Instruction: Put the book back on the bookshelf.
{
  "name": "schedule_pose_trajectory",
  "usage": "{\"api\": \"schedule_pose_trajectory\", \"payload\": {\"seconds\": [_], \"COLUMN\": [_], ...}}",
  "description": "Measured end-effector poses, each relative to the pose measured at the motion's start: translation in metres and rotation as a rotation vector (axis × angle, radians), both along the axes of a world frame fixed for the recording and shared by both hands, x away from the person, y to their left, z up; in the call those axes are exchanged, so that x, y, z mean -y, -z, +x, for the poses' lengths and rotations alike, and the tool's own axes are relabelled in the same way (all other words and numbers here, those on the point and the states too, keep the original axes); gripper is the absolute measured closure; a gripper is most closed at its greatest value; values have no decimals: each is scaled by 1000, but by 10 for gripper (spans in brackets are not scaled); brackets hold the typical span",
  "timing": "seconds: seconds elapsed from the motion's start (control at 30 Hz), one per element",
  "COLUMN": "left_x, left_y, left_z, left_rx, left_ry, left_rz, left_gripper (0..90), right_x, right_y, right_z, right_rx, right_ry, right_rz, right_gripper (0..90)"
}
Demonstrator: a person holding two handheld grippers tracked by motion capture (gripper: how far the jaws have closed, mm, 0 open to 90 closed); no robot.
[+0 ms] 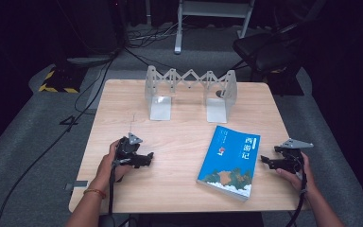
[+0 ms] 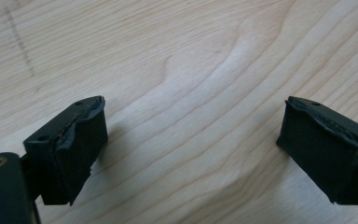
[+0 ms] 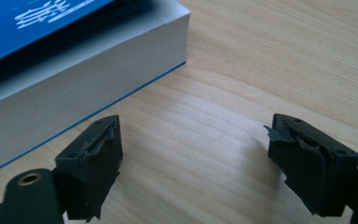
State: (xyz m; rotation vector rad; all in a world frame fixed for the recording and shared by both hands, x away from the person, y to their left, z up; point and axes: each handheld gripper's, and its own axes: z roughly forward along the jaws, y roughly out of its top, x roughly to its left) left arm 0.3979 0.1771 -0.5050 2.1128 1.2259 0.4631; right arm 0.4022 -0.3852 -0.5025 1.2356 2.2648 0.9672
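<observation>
1. Blue book (image 1: 229,162) lies flat and closed on the right half of the table (image 1: 179,127), cover up, white characters on it, turned a little off square.
2. Right gripper (image 1: 265,161) sits just beside the book's right edge, apart from it, held low over the wood by the right hand (image 1: 294,172); in the right gripper view its jaws stand wide apart with nothing between them, and the book's page edge (image 3: 74,98) runs close by the one jaw.
3. Left gripper (image 1: 147,157) is well apart from the book, over bare table, in the left hand (image 1: 111,163); jaws spread wide, holding nothing.
4. At the back stands a grey metal folding bookend rack (image 1: 191,90), upright.
</observation>
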Motion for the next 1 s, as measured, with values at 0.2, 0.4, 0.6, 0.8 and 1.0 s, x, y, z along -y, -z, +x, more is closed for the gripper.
{"api": "schedule_pose_trajectory", "payload": {"seconds": [0.2, 0.4, 0.6, 0.8, 1.0], "left_x": [28, 47, 48, 51, 70], "left_y": [-1, -1, 0, 0, 0], "left_z": [-13, -30, -42, -42, -41], "left_rx": [-2, -4, -2, -1, -5], "left_ry": [176, 309, 393, 443, 510], "left_rz": [9, 6, 7, 8, 2], "left_gripper": [88, 87, 86, 86, 74], "right_x": [-2, -3, -11, -24, -36], "right_y": [-2, -4, -6, -12, -12], "right_z": [-4, -9, -21, -32, -33], "right_rx": [-19, -31, -29, -6, -14], "right_ry": [-58, -105, -208, -298, -349], "right_rz": [-17, -28, -51, -40, -70], "right_gripper": [173, 173, 192, 222, 236]}}
